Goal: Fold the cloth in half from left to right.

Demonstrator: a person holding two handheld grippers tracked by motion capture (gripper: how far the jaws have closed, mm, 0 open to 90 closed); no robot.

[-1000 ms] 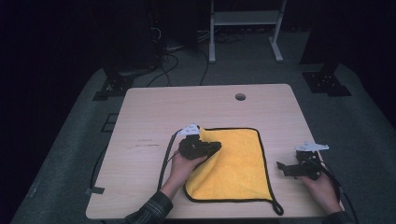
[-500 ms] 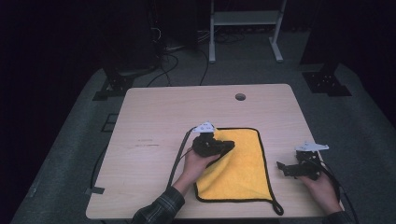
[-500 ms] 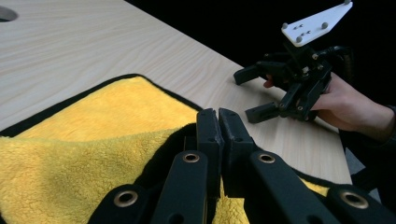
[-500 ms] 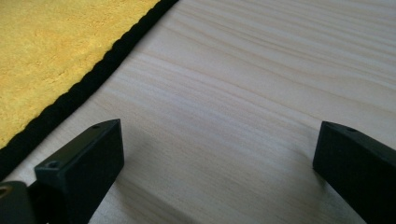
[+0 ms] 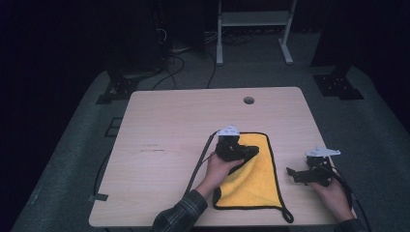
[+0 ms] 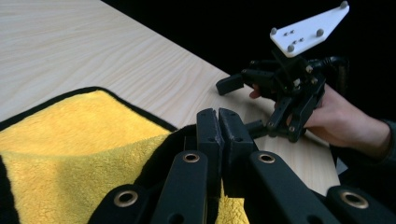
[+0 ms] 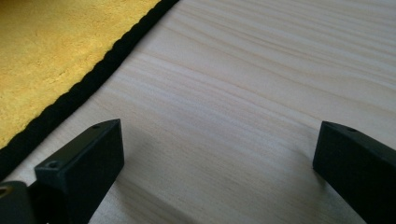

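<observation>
Cloth [image 5: 251, 181] farther folded under left gripper [image 5: 246, 153]

Left half of table [image 5: 159, 145]: bare, I can pass freely.
Far edge: only a small hole [image 5: 248, 100].
Right side: cloth [image 5: 251, 179] beside my right gripper [image 5: 293, 173].

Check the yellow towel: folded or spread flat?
Partly folded. The left gripper, shut on the yellow towel, has its left edge doubled over the rest.
</observation>
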